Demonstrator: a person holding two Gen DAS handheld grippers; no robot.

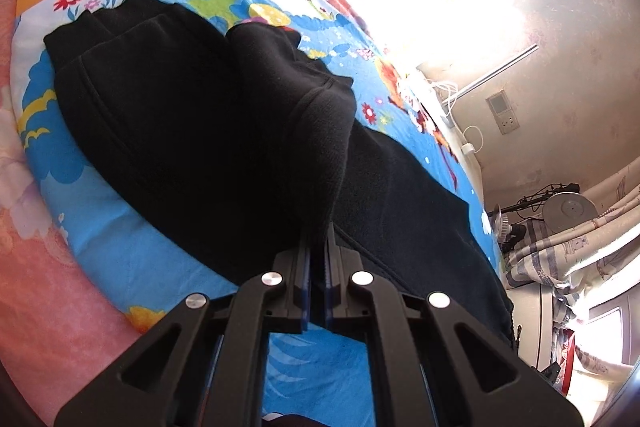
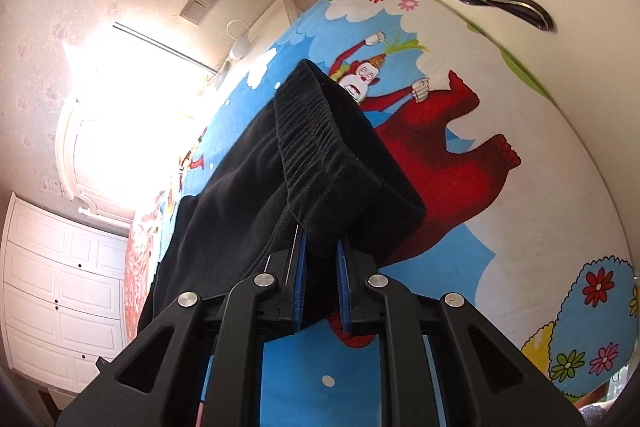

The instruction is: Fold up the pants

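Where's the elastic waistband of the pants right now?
In the right wrist view the ribbed waistband sits mid-frame, bunched and pinched in the right gripper, lifted above the cartoon bedsheet beside its red bear print.

Matt black fleece pants; smooth printed cotton sheet

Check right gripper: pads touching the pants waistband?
Touching. The right wrist view shows the right gripper shut on the pants, the ribbed waistband pinched between both blue pads, no gap.
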